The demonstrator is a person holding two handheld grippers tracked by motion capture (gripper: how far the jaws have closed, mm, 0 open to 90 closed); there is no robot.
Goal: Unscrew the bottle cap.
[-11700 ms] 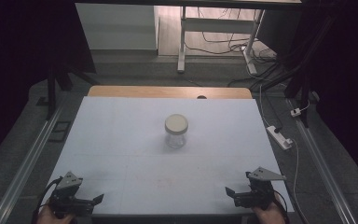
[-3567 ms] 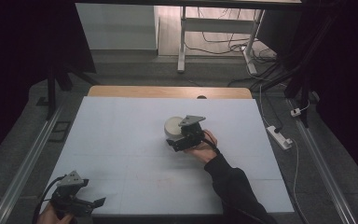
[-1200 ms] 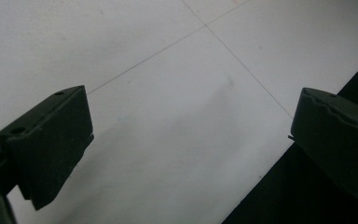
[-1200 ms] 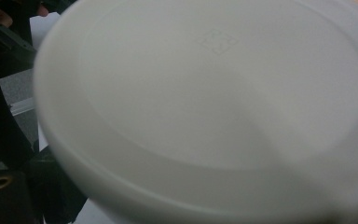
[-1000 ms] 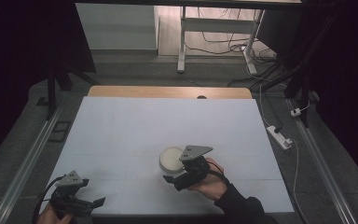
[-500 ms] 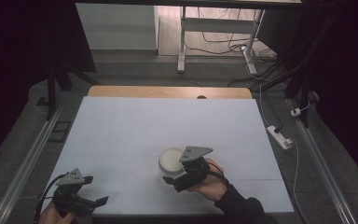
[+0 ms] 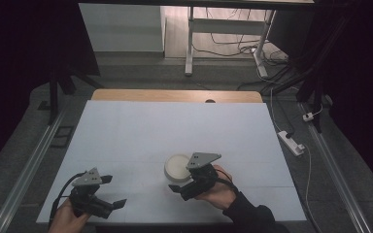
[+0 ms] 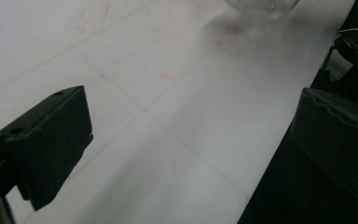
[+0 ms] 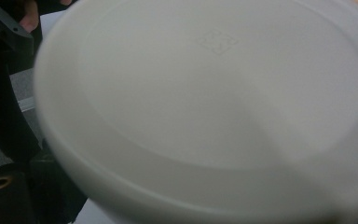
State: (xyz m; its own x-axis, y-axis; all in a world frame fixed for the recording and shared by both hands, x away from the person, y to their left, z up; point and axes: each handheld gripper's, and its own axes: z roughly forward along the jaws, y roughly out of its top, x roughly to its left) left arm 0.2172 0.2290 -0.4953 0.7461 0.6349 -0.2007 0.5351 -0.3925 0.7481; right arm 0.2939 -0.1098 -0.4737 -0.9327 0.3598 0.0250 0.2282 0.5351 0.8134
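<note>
A glass jar with a white lid (image 7: 178,166) stands on the white table (image 7: 175,126), near its front edge and right of centre. My right gripper (image 7: 179,180) is shut on the jar from the near side, a hand behind it. In the right gripper view the white lid (image 9: 214,93) looms very close and blurred, and one black jaw shows at the lower left. My left gripper (image 7: 112,192) hovers open at the front left with nothing between its jaws. In the left gripper view (image 8: 191,140) the jar's glass base (image 8: 261,5) is at the top edge.
A wooden strip (image 7: 175,95) runs along the table's far edge. Metal rails (image 7: 29,165) flank both sides. A power strip (image 7: 291,141) and cables lie on the floor to the right. A white desk frame (image 7: 190,39) stands beyond the table.
My right gripper took the jar from the table's middle and brought it near the front edge. In the last second the jar has stayed put; my left gripper has shifted slightly forward and right.
</note>
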